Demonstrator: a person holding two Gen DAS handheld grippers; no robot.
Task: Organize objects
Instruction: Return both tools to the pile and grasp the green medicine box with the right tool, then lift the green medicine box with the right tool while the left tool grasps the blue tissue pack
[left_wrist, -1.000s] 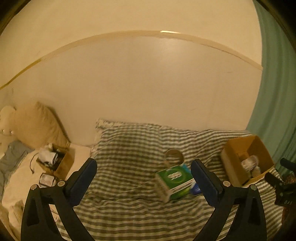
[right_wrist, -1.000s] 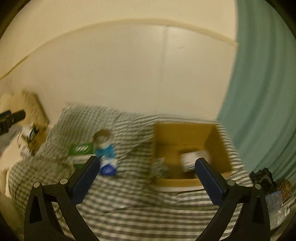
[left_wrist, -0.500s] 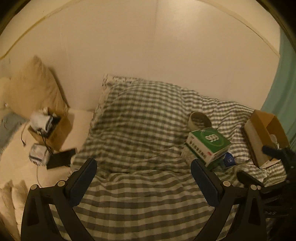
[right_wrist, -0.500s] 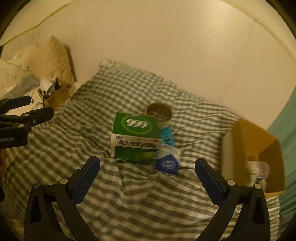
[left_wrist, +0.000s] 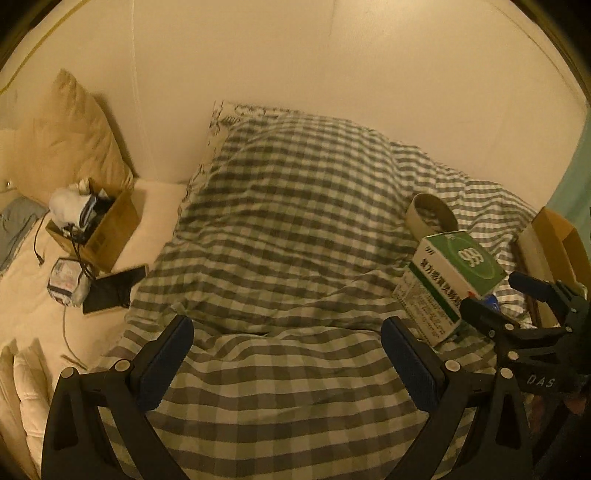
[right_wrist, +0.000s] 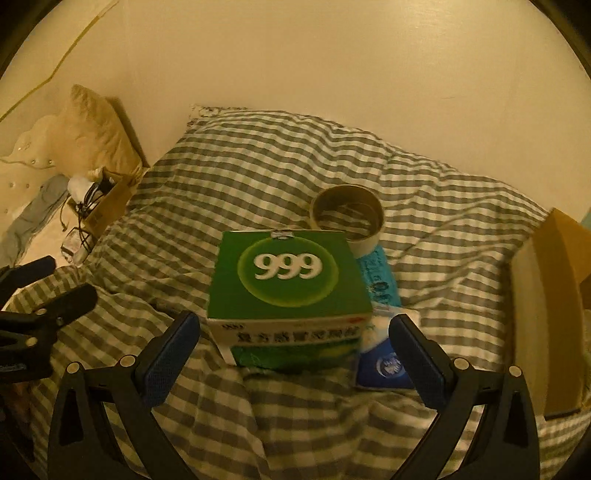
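Our right gripper (right_wrist: 293, 334), jaws apart and empty, frames the glossy green cardboard box (right_wrist: 288, 291) on the soft checked quilt (right_wrist: 258, 184), not touching. Our left gripper (left_wrist: 286, 356) gapes over bare quilt, box right.

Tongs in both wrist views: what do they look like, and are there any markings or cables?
Both the left tongs and right tongs are matte black, branching frames with silver screw heads at the joints and dark blue textured pads on the fingers. The left view shows white letters "DAS" on the right unit's body. No cables or sleeves are visible.
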